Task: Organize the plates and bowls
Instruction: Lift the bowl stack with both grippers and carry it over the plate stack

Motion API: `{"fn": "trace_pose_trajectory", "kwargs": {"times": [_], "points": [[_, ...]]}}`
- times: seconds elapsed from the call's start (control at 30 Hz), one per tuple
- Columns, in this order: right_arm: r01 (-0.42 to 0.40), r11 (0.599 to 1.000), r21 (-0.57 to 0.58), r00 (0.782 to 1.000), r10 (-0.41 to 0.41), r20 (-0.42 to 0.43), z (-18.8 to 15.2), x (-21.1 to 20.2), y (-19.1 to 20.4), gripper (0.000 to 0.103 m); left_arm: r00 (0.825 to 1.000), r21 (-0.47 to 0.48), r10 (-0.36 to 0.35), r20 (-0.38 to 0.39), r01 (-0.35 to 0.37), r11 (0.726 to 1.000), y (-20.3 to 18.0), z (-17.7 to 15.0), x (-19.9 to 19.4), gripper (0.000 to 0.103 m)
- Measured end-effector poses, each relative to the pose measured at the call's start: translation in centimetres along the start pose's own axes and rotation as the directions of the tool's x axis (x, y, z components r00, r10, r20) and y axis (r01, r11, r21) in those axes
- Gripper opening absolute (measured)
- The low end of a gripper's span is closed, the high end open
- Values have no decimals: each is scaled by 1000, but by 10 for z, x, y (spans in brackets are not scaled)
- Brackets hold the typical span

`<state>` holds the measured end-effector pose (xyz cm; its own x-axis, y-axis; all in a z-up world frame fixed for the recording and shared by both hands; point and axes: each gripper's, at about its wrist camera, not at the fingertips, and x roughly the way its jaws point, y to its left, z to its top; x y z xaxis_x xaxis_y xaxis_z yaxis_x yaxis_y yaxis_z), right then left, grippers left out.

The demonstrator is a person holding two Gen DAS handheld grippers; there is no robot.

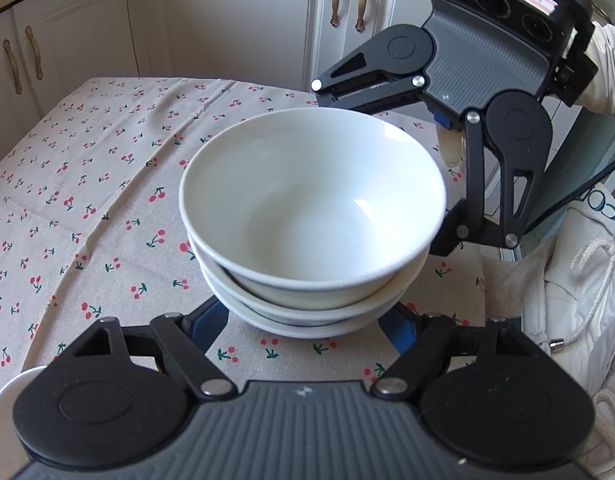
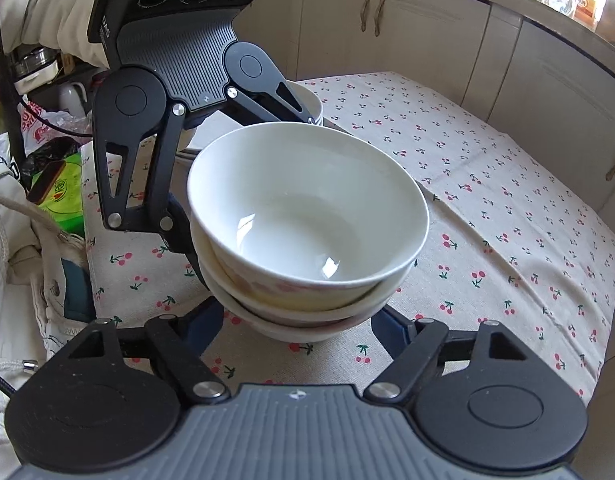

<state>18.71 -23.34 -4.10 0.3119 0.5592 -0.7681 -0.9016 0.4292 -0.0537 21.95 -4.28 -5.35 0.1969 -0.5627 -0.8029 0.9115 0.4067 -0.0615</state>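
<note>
Stack of white bowls [image 1: 313,216] sits on cherry-print tablecloth [image 1: 87,200]. Left gripper [image 1: 303,320] and right gripper [image 2: 295,324] each straddle stack's base from opposite sides, jaws apart; can't tell if fingers touch bowls

The stacked bowls [image 1: 311,216] are plain glossy white, though from the right wrist camera the top one has a faint pinkish print low on its outside. The tablecloth [image 1: 107,184] is beige linen-ish with little red cherries on green stems all over it. Cabinets [image 1: 235,20] are cream with bronze handles, and both grippers are black and grey with blue fingers [image 1: 205,322].
</note>
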Motion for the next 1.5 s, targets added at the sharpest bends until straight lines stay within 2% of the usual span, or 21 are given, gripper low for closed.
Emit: {"fn": "trace_pose_trajectory", "kwargs": {"times": [0.33,0.57,0.87,1.0,1.27,1.5], "points": [[-8,1000,-17,1000,7,-10,6,5,-8,85,1000,34,4,-3,-4,999,-3,3,0,81],[-7,1000,-15,1000,7,-25,9,6,-8,85,1000,11,-21,-15,21,1000,0,6,-4,81],[-11,1000,8,999,11,-35,11,10,-10,90,1000,5,-16,-25,16,1000,1,9,-3,82],[-35,997,65,999,37,-32,13,9,-17,89,1000,-7,-18,-24,18,1000,2,9,-2,82],[-4,1000,12,998,5,-57,15,12,-11,88,1000,-1,-17,-26,17,1000,2,9,-1,82],[6,1000,13,999,-5,-53,15,7,-6,87,999,4,-16,-32,16,1000,0,9,-2,82]]}}
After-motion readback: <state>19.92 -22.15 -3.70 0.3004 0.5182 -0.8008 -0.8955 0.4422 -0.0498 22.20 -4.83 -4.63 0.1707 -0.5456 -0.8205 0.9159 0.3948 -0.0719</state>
